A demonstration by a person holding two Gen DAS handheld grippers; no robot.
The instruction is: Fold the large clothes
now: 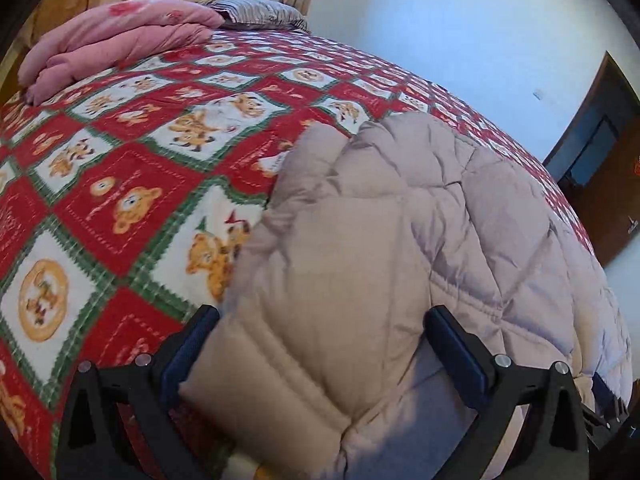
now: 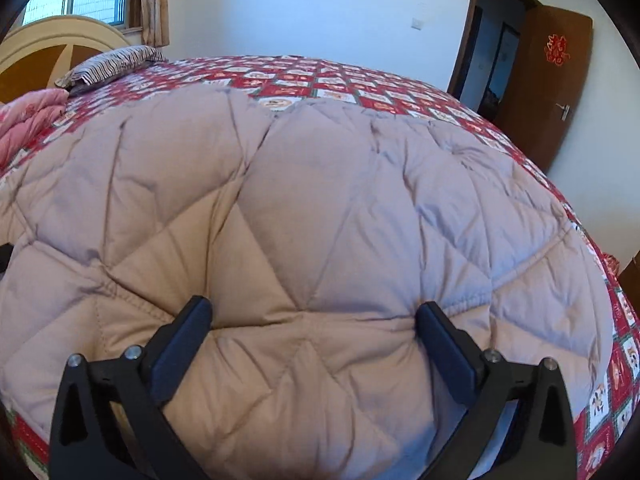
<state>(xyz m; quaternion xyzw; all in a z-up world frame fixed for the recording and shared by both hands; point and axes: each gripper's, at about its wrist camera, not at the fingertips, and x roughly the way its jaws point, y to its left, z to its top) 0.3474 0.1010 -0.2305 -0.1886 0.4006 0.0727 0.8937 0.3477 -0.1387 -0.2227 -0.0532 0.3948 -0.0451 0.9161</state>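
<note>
A beige diamond-quilted coat [image 2: 320, 220] lies on a red, white and green checked bedspread [image 1: 120, 184] printed with orange bears; pink folded blanket [image 1: 120, 36], grey striped pillow [image 2: 116, 62].

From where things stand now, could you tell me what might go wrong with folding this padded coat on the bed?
1. The left gripper stands wide around a thick padded flap of the beige quilted coat; closing there may catch several layers or slip off.
2. The right gripper is open over a flat quilted panel with no edge between its fingers, so it may pinch nothing.
3. The coat lies close to the bed's near edge; a pull could drag it off the patchwork bedspread.
</note>
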